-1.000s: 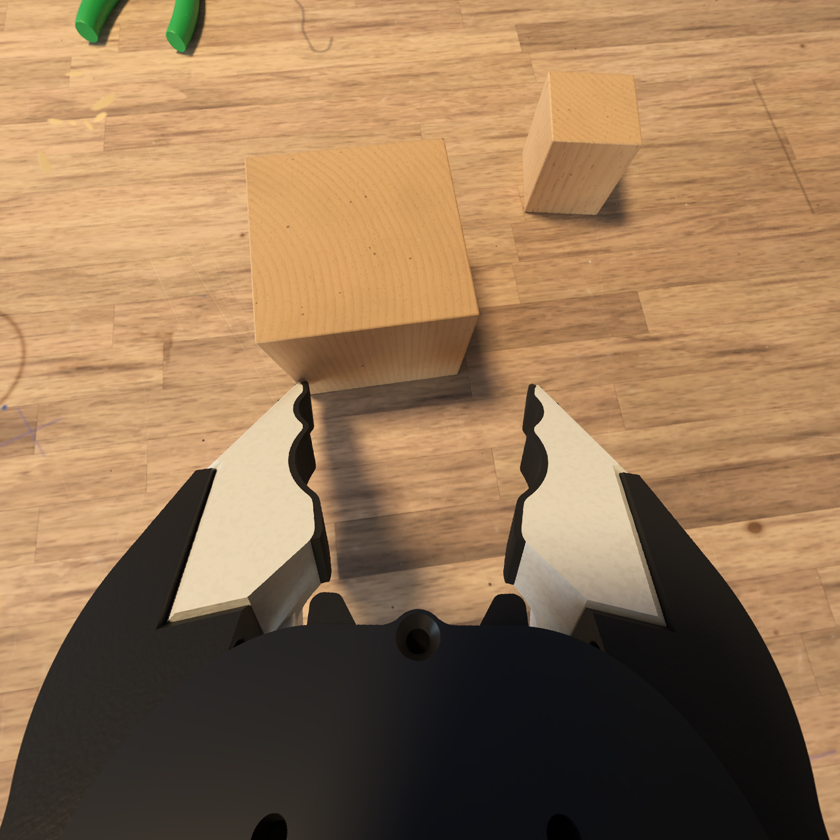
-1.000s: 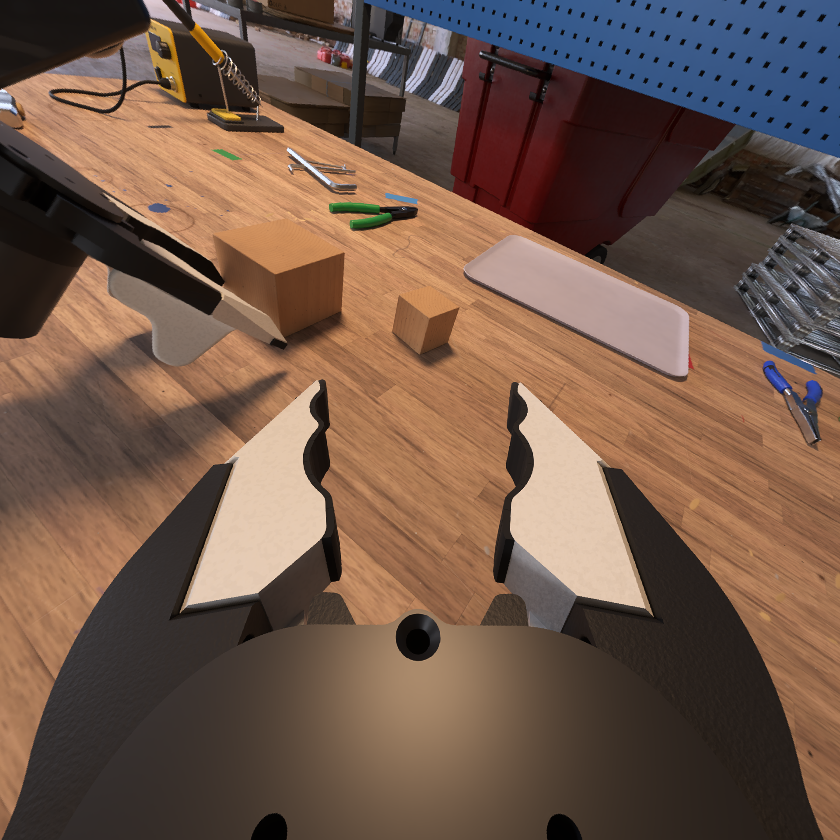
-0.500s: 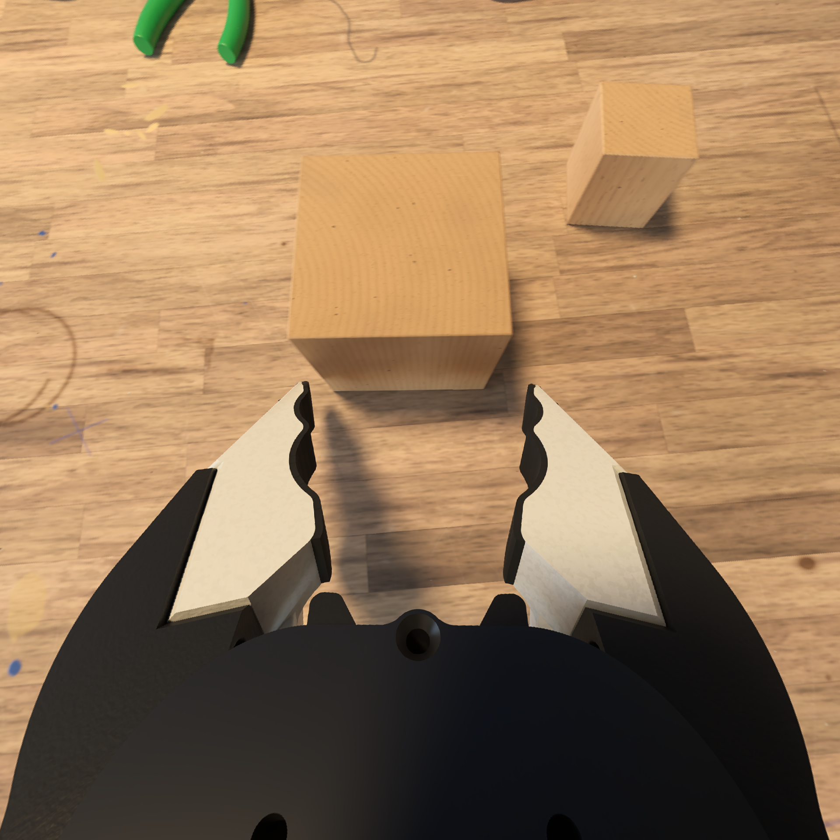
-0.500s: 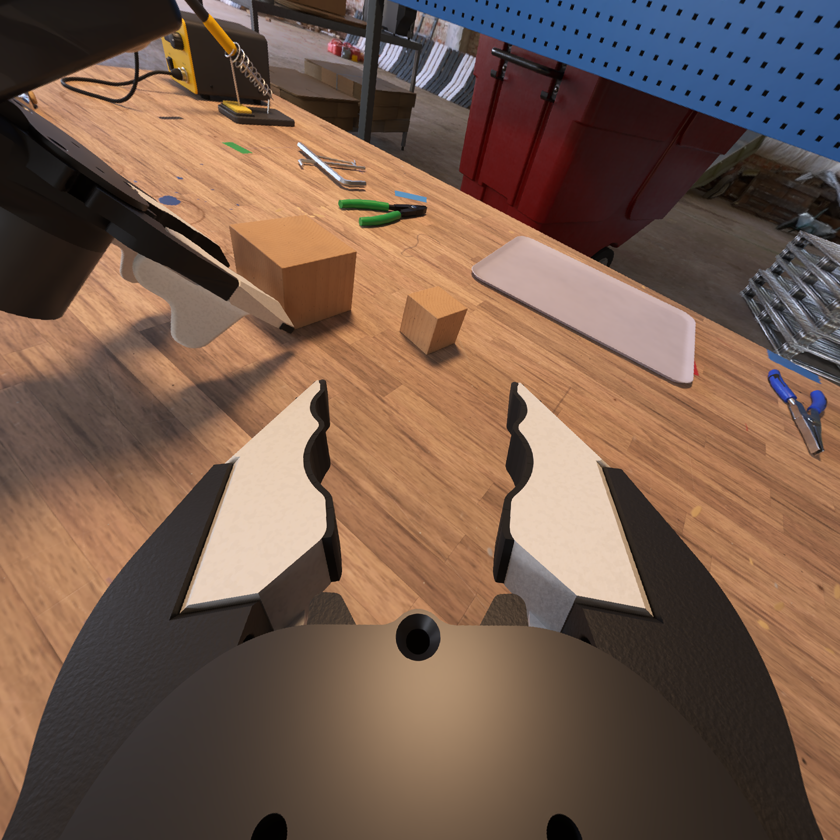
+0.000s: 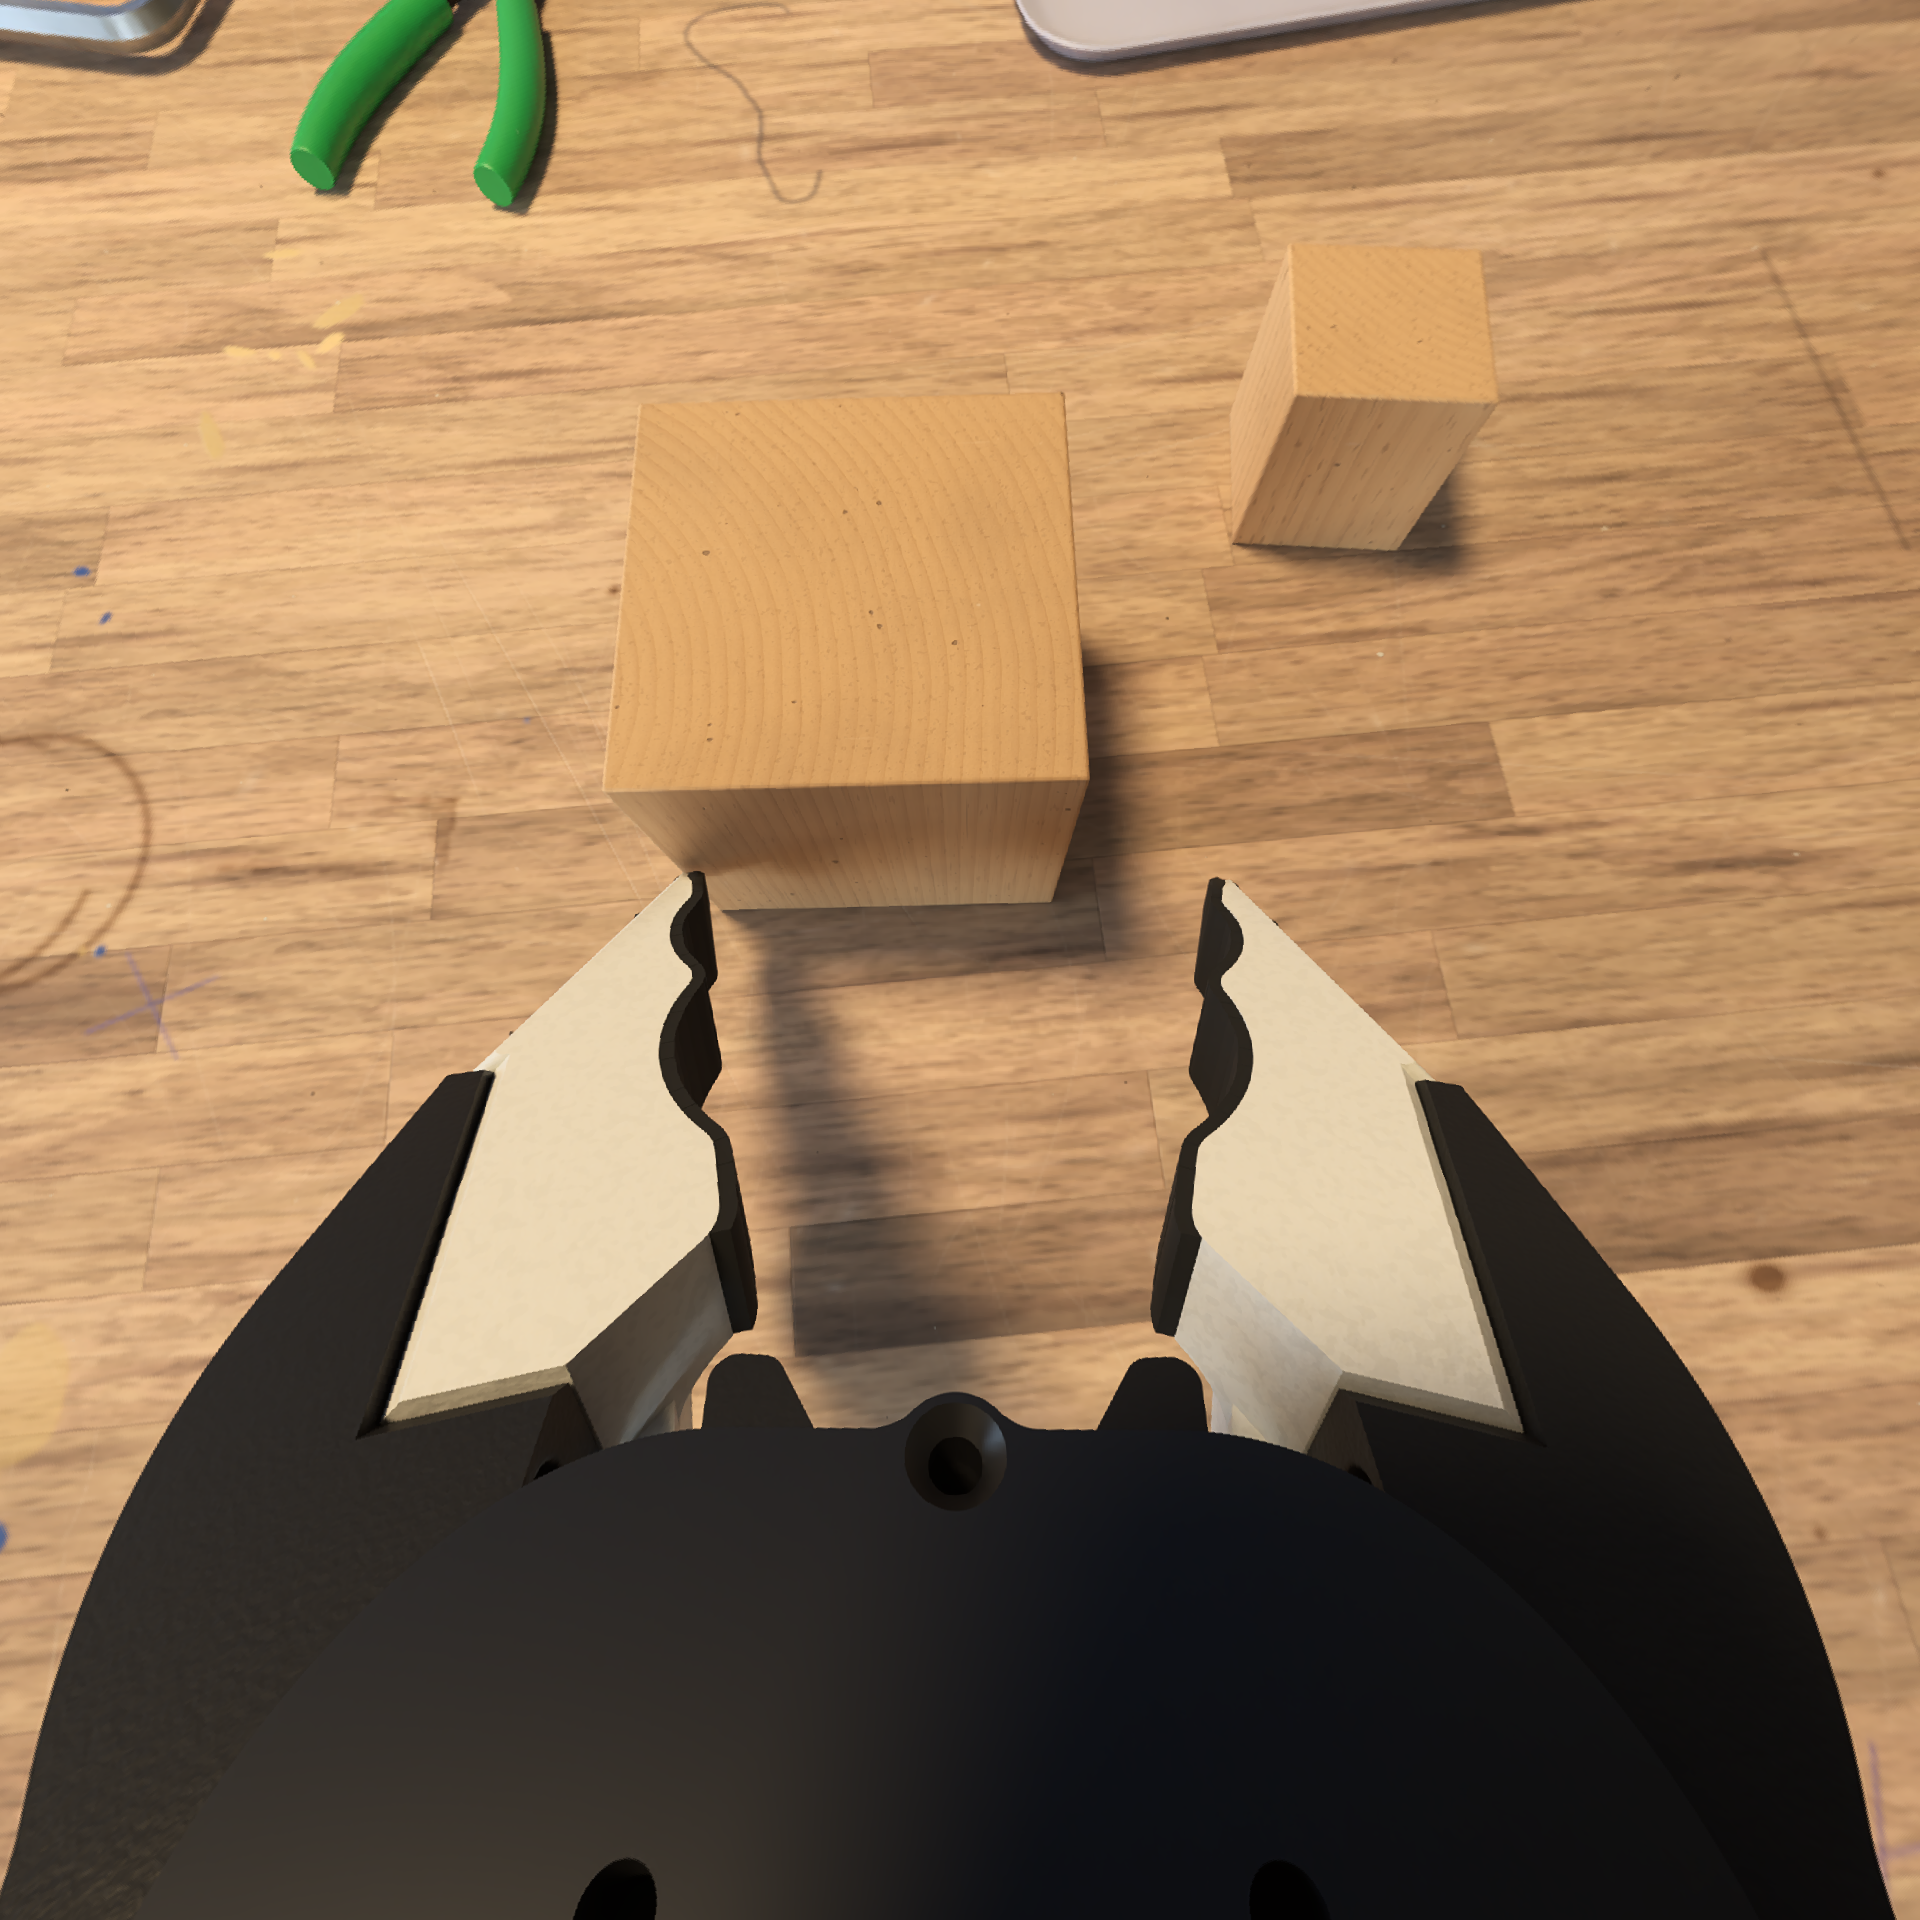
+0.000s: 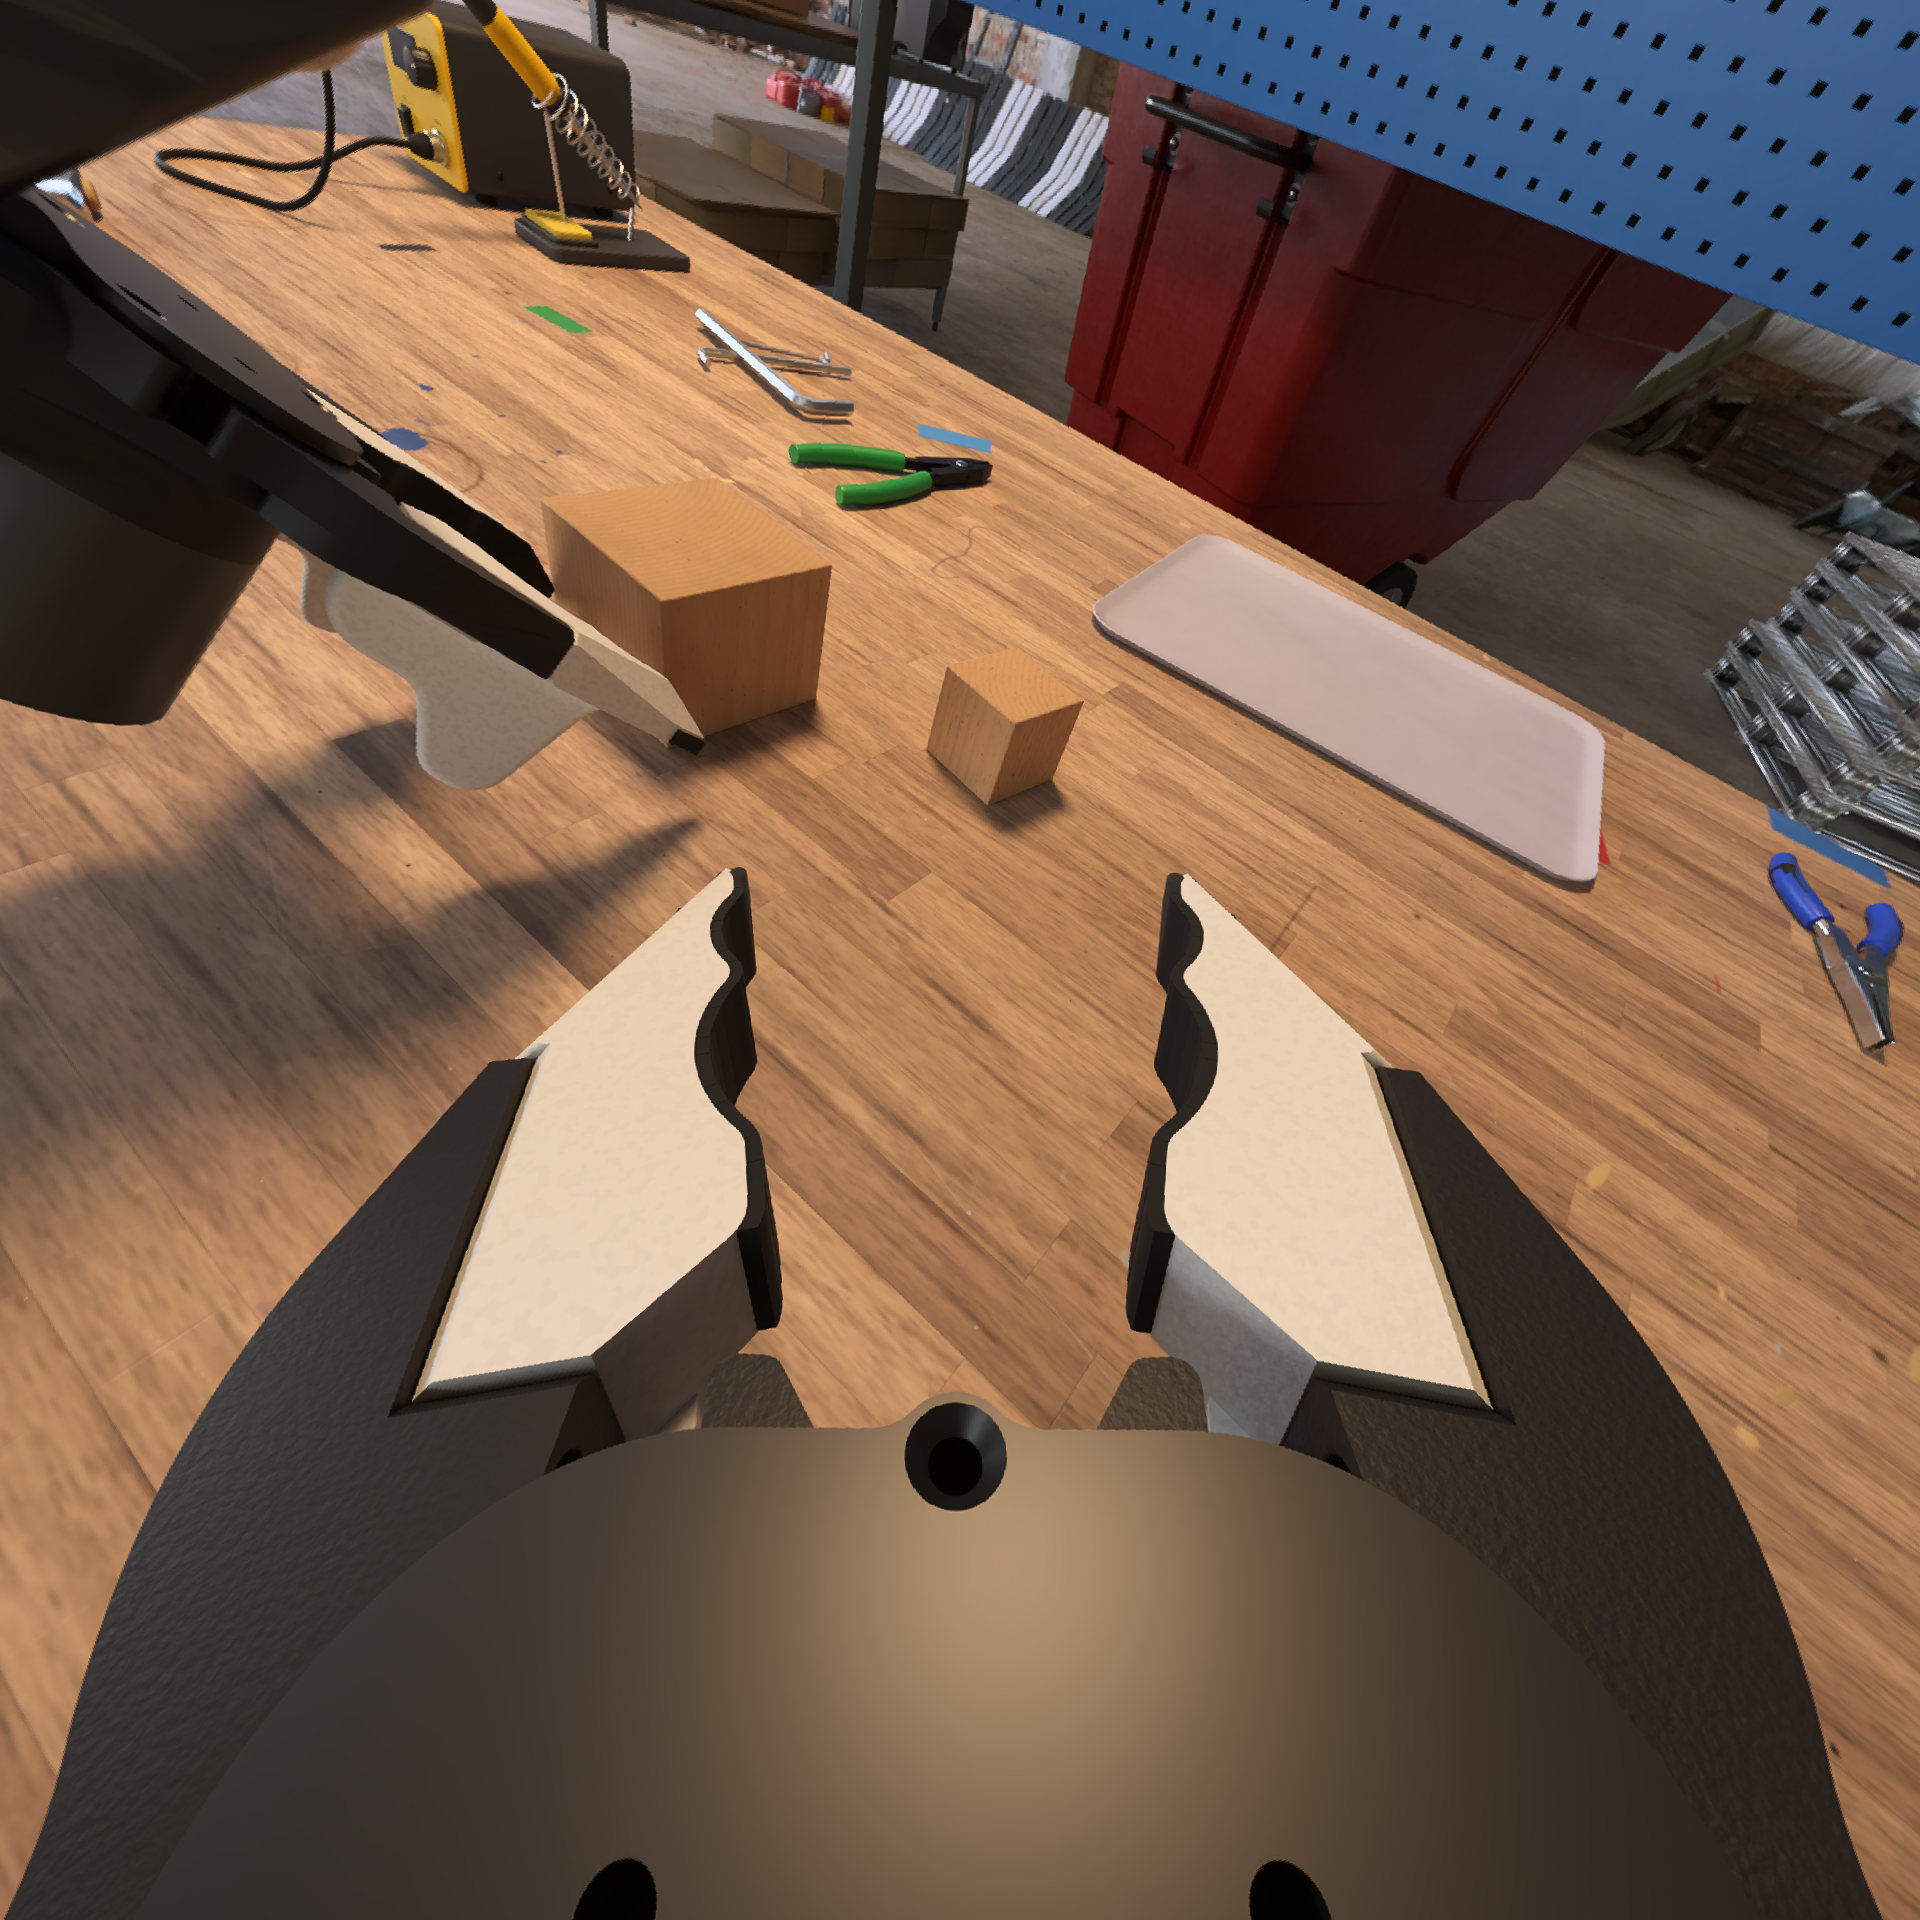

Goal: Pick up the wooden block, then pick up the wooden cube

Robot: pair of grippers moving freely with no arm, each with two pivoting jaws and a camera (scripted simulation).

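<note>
The left tongs (image 5: 954,894) are spread wide and empty above the wooden worktop (image 5: 312,644). Just ahead of the fingertips (image 5: 691,891) sits the large wooden block (image 5: 847,613), flat on the worktop, its near face just beyond the left tip. To its right and a little farther off stands the smaller wooden cube (image 5: 1366,400), apart from the block. Green-handled pliers (image 5: 426,99) lie at the far left, and a pale tray's edge (image 5: 1226,26) shows at the top.

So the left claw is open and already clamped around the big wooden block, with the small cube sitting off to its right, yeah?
Not quite: the left claw is open but short of the wooden block, gripping nothing, as the left wrist view shows. The wooden cube does sit to its right.
</note>
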